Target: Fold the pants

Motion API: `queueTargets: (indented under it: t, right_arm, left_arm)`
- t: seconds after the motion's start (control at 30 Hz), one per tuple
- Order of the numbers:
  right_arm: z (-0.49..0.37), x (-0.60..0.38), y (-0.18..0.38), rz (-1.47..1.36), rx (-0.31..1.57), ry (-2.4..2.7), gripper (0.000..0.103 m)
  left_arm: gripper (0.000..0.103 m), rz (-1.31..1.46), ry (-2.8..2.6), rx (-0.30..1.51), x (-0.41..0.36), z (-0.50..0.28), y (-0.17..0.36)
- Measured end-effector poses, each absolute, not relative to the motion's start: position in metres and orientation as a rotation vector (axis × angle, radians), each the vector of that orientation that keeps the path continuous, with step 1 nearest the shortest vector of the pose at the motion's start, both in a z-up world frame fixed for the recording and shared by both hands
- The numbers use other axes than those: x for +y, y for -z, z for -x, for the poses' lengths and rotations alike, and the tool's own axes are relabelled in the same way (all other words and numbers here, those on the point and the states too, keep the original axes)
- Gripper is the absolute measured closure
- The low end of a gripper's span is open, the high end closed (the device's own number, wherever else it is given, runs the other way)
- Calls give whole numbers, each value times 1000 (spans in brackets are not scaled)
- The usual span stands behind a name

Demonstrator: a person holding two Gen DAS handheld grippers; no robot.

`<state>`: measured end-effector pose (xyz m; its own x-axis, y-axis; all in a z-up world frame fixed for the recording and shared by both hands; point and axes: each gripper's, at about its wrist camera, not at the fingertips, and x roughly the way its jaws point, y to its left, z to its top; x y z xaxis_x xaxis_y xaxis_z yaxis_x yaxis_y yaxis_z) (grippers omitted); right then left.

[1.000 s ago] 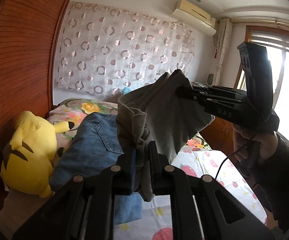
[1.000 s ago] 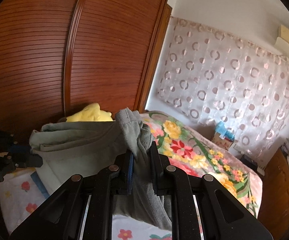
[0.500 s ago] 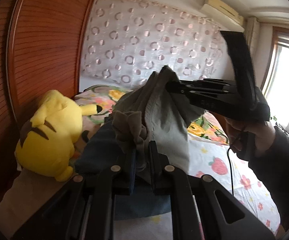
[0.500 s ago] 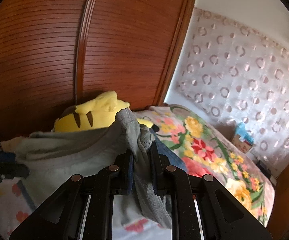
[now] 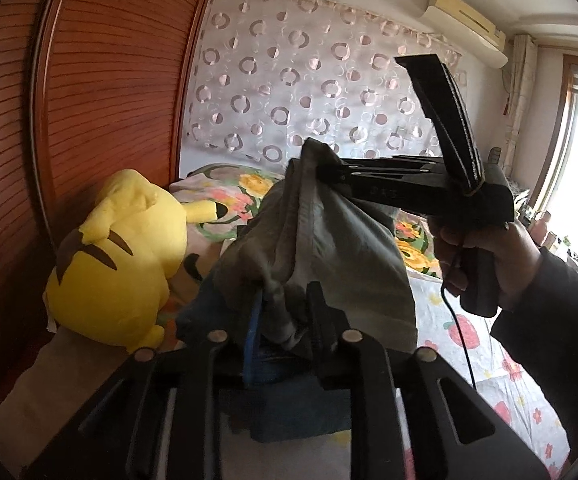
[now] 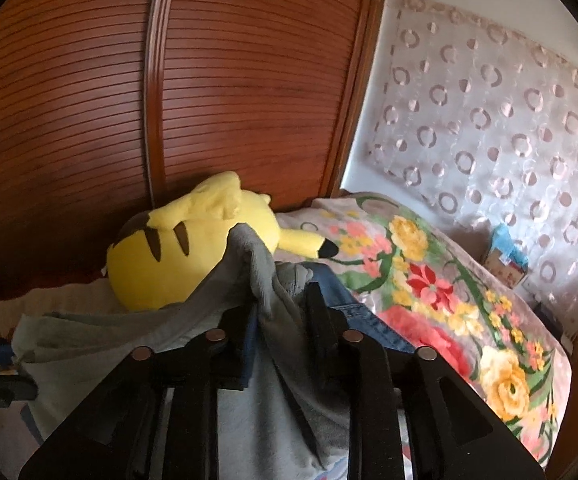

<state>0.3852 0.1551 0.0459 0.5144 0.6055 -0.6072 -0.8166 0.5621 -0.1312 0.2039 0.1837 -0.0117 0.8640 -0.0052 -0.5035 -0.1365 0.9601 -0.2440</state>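
Grey pants [image 5: 329, 248] hang bunched between both grippers, low over the bed [image 5: 489, 352] and the jeans [image 6: 353, 312] — likely being set down. Left gripper [image 5: 285, 312] and right gripper [image 6: 281, 308]: jaws opening, cloth between them, pads no longer pinching. Yellow plush [image 5: 117, 260] beside.

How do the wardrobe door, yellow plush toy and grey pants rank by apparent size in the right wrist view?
1. wardrobe door, largest by far.
2 and 3. grey pants and yellow plush toy: unsure, since the pants are nearer and partly hidden.
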Motion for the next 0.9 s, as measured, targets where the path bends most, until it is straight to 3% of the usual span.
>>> queueTargets:
  t: [0.13, 0.33, 0.4, 0.9]
  right_arm:
    - [-385, 135, -57, 371, 536, -873, 62]
    - [-379, 103, -63, 331, 574, -927, 63]
    - [-377, 99, -57, 335, 604, -947, 68]
    - [-421, 93, -17, 229, 693, -862, 68]
  left_arm:
    - [67, 261, -43, 512, 183, -203, 3]
    - [62, 211, -16, 536, 169, -217, -2]
    - [62, 189, -20, 541, 165, -221, 1]
    - [62, 195, -122, 632, 188, -237, 41]
